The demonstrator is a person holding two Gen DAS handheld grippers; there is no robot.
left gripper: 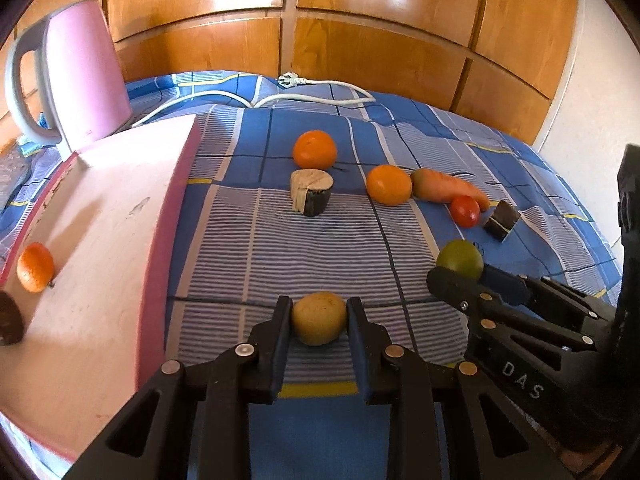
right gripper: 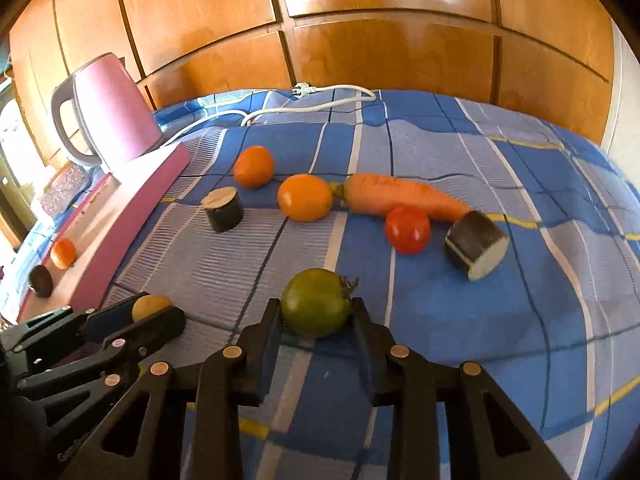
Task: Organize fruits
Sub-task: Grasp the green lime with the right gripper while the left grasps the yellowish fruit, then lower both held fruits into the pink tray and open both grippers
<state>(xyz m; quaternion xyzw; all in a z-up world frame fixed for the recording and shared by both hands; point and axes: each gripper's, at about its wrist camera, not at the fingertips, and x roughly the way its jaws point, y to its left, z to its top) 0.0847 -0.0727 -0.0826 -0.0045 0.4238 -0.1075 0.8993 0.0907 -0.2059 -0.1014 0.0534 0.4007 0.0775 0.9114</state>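
Note:
My left gripper (left gripper: 319, 304) is shut on a round yellow-brown fruit (left gripper: 319, 318), held just above the blue checked cloth (left gripper: 304, 248) beside the pink tray (left gripper: 100, 220). To its right, my right gripper (right gripper: 316, 304) is shut on a green tomato (right gripper: 314, 300) with its stalk at the upper right. The right wrist view shows the left gripper (right gripper: 154, 306) and the yellow-brown fruit (right gripper: 150, 306) at lower left. On the tray lie a mandarin (left gripper: 35, 267) and a dark piece (left gripper: 8, 320). Two oranges (left gripper: 315, 150) (left gripper: 389, 185) sit farther back on the cloth.
A carrot (right gripper: 400, 198), a red tomato (right gripper: 408, 230) and two aubergine chunks (right gripper: 223, 209) (right gripper: 476, 244) lie on the cloth. A pink kettle (left gripper: 80, 76) stands at the tray's far end, its white cable (left gripper: 320, 94) along the wooden wall.

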